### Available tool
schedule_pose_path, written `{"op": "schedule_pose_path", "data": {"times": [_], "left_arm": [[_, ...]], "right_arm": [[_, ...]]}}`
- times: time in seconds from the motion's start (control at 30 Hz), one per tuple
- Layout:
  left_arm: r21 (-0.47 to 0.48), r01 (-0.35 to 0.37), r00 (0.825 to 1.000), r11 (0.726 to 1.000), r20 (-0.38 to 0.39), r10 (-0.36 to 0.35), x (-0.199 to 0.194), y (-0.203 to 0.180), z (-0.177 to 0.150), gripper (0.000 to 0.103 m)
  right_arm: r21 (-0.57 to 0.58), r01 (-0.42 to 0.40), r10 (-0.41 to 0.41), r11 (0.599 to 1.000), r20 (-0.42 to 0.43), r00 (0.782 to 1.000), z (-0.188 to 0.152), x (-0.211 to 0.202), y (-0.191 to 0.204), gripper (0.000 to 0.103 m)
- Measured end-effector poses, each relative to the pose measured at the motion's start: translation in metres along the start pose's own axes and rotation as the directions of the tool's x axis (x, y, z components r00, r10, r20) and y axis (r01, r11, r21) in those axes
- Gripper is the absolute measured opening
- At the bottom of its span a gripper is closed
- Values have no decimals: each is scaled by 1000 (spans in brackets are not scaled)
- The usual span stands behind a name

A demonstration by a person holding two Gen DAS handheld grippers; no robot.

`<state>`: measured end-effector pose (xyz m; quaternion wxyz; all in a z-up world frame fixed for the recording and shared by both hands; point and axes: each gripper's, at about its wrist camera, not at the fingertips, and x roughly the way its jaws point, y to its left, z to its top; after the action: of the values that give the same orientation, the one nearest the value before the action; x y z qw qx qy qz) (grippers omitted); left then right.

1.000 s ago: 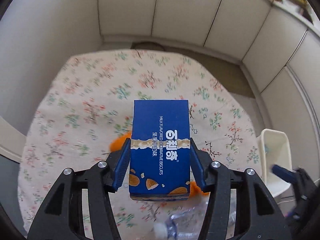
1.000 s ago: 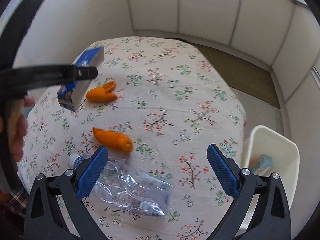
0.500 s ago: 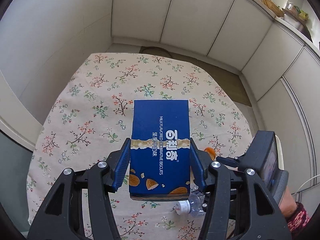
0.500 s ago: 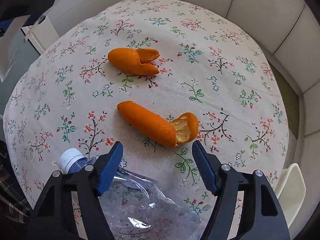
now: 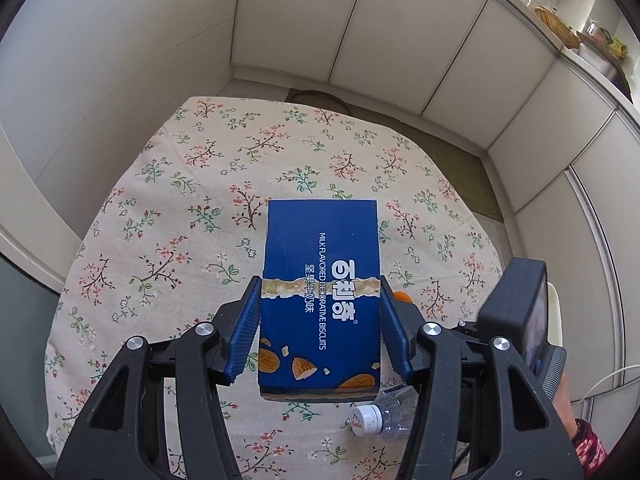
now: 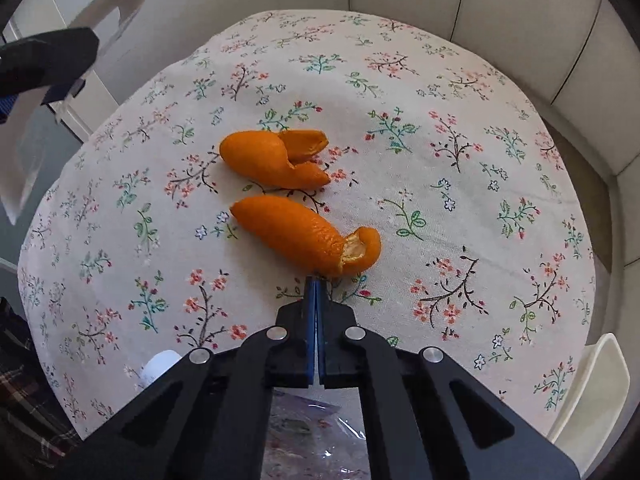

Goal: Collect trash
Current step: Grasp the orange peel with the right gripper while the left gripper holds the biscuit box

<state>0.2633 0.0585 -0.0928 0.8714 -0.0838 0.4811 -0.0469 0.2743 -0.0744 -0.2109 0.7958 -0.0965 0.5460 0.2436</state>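
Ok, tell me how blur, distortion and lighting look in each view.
Left wrist view: sharp, even daylight; fisheye bends the cabinet doors; print on the biscuit box is readable. Right wrist view: orange peels crisp, tablecloth bulges like a dome; the dark shape at upper left is blurred; soft shadows only.

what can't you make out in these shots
- Bottle: left view, mostly behind the box; right view, under the right gripper.
- Whether the right gripper pinches the near peel: its shut tips cover the contact.
- Bin: cut off by the right view's edge, contents unseen.
- Counter items: left view, too small.
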Motion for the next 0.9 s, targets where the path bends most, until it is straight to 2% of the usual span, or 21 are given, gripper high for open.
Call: {"op": "schedule_pose_path", "data": {"times": [0.23,0.37,0.43,0.47,0.5,0.53,0.73,0.83,0.87,0.9], "left_arm": [[-11,13,1000,1000,23,-13,-7,-1,2,52],[-8,22,999,1000,25,-22,-10,-4,2,52],[-2,27,999,1000,20,-27,-10,-4,1,52],[-1,28,999,1000,16,-28,-10,-4,0,52],[-2,29,1000,1000,12,-29,-9,-2,0,52],[-6,29,1000,1000,9,-29,-8,-1,0,52],[-33,27,1000,999,5,-27,-5,12,5,52],[-44,17,1000,999,5,-17,-3,17,6,52],[-47,11,1000,999,5,-11,-3,19,7,52],[-52,5,1000,999,7,-5,-2,21,7,52]], "right_arm": [[15,-10,8,1000,120,993,8,-44,6,0],[-17,-59,60,998,134,989,8,-49,9,1],[-55,-51,57,997,119,991,9,-40,13,17],[-69,-36,43,997,109,993,9,-34,15,46],[-77,-15,23,997,111,994,8,-29,15,65],[-87,-3,13,996,109,994,8,-24,16,66],[-139,-25,31,990,40,999,16,8,18,66],[-152,-5,9,988,22,1000,15,18,19,49],[-149,-1,4,989,23,1000,15,18,19,33],[-134,-14,16,991,9,1000,16,19,17,21]]}}
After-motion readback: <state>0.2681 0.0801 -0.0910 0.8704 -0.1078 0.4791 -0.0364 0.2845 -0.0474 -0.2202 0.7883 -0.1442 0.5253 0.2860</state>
